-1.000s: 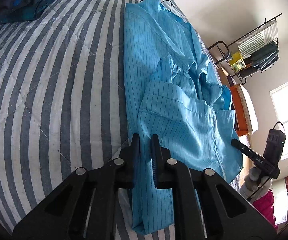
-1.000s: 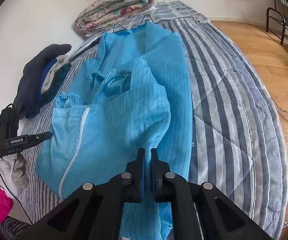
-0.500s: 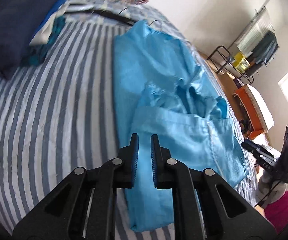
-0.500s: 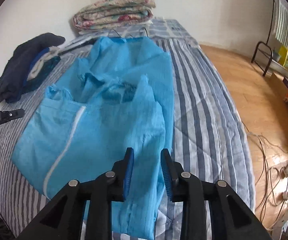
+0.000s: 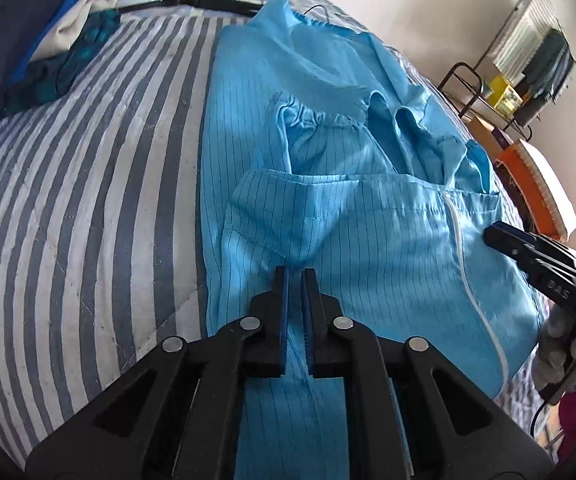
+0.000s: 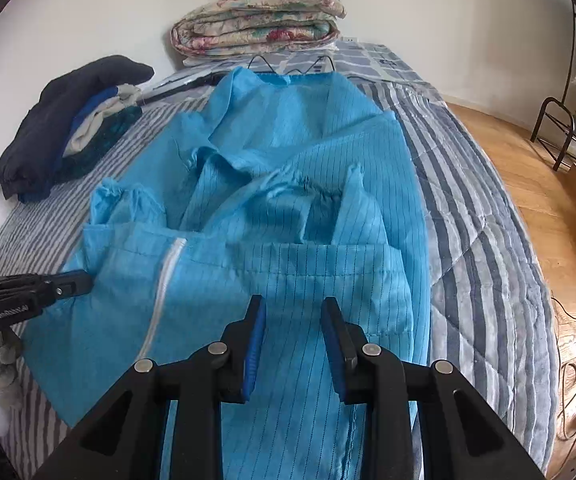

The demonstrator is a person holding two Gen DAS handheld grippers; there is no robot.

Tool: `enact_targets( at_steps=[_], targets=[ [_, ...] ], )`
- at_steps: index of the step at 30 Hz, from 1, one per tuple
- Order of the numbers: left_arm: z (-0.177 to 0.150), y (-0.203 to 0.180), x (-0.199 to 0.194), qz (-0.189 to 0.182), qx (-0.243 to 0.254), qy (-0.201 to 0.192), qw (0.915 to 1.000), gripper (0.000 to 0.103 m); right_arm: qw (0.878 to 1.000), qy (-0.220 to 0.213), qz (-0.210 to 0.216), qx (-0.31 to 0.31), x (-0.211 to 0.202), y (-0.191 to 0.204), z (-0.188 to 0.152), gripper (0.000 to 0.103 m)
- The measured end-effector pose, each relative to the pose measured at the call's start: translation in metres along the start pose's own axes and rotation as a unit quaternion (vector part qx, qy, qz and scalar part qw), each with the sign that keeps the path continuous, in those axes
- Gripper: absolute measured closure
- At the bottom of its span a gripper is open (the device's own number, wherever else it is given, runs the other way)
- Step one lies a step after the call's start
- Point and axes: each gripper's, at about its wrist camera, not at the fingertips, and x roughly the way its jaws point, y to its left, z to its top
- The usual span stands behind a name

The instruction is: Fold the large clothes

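A light blue pinstriped garment (image 5: 367,248) (image 6: 288,272) with a white zipper lies on the striped bed cover (image 5: 88,160). Its lower part is folded up over the gathered sleeves. My left gripper (image 5: 295,276) hovers over the garment's near left part. Its jaws are shut to a thin slit and no cloth is pinched between them. My right gripper (image 6: 291,304) stands open above the folded panel with nothing between its pads. Each gripper also shows in the other's view: the right gripper (image 5: 491,236) at the garment's right edge, the left gripper (image 6: 84,280) at its left edge, both in gloved hands.
A folded floral quilt (image 6: 260,20) lies at the head of the bed, and a pile of dark clothes (image 6: 68,120) at the far left. Wire hangers lie by the garment's collar. Wooden floor (image 6: 527,184) with cables and a metal rack (image 5: 527,60) lie to the right of the bed.
The right gripper's jaws have opened and let go of the blue fabric. Both grippers have shifted over the garment and rolled, so more of the bed's head end shows.
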Motion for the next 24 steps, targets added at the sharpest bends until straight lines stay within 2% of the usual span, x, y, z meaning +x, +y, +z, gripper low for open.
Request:
enact_targets(
  at_steps=[2, 7, 11, 15, 19, 24],
  targets=[
    [0.002, -0.002, 0.0, 0.002, 0.004, 0.004, 1.0, 0.094, 1.0, 0.008, -0.006, -0.003, 0.009, -0.002, -0.007, 0.074],
    [0.004, 0.002, -0.007, -0.001, 0.005, 0.002, 1.0, 0.094, 1.0, 0.001, -0.017, 0.008, 0.0, -0.005, -0.006, 0.074],
    [0.002, 0.002, -0.029, 0.001, 0.022, -0.018, 0.9996, 0.094, 0.999, -0.032, -0.003, 0.029, -0.036, -0.013, -0.012, 0.071],
    [0.003, 0.003, -0.049, -0.012, 0.018, -0.02, 0.9995, 0.094, 0.998, -0.038, 0.008, 0.043, -0.065, -0.019, -0.027, 0.066],
    [0.008, 0.002, -0.073, -0.017, 0.019, -0.034, 0.9991, 0.094, 0.997, -0.038, 0.015, 0.059, -0.085, -0.025, -0.039, 0.066],
    [0.012, 0.006, -0.096, -0.026, 0.009, -0.052, 0.9982, 0.094, 0.995, -0.057, 0.031, 0.069, -0.109, -0.022, -0.035, 0.066]
  ],
)
